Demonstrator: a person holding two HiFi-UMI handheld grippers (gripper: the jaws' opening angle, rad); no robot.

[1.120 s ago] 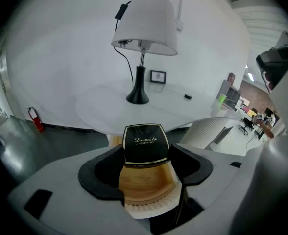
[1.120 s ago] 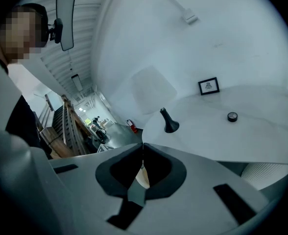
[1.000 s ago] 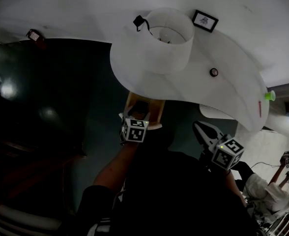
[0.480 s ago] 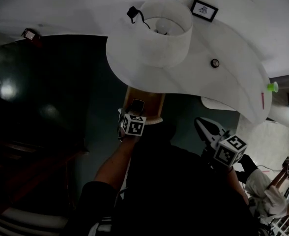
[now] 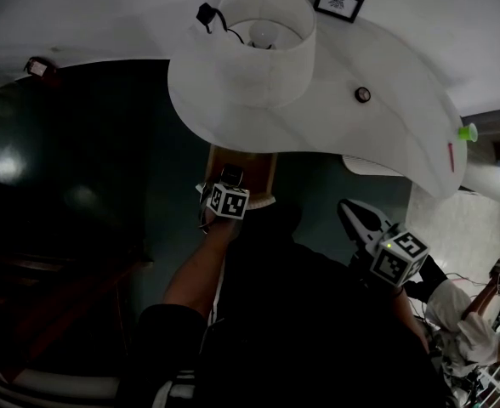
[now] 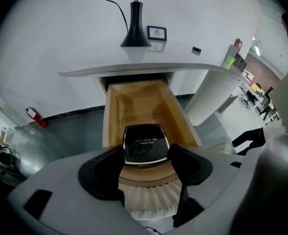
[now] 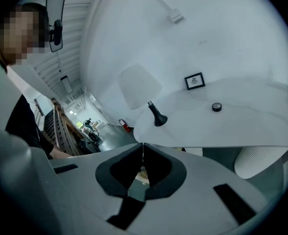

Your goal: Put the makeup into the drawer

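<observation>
My left gripper [image 6: 146, 156] is shut on a black square powder compact [image 6: 145, 144] with a gold rim. It holds the compact over the front end of an open wooden drawer [image 6: 115, 111] that sticks out from under the white curved desk [image 6: 149, 70]. From the head view the same left gripper [image 5: 229, 184] sits at the drawer [image 5: 265, 168] below the desk edge. My right gripper [image 7: 141, 168] is shut with nothing between its jaws; it hangs off to the right [image 5: 352, 213], away from the drawer.
A lamp with a white shade [image 5: 263, 36] and black base [image 6: 134, 33] stands on the desk, beside a small framed picture [image 5: 334, 2]. A small round black item [image 5: 363, 94] and a green cup [image 5: 466, 132] lie on the desk's right part. A white ribbed column [image 6: 213, 94] supports the desk.
My left gripper with the compact has moved forward, further over the open drawer. The right gripper has stayed low at the right.
</observation>
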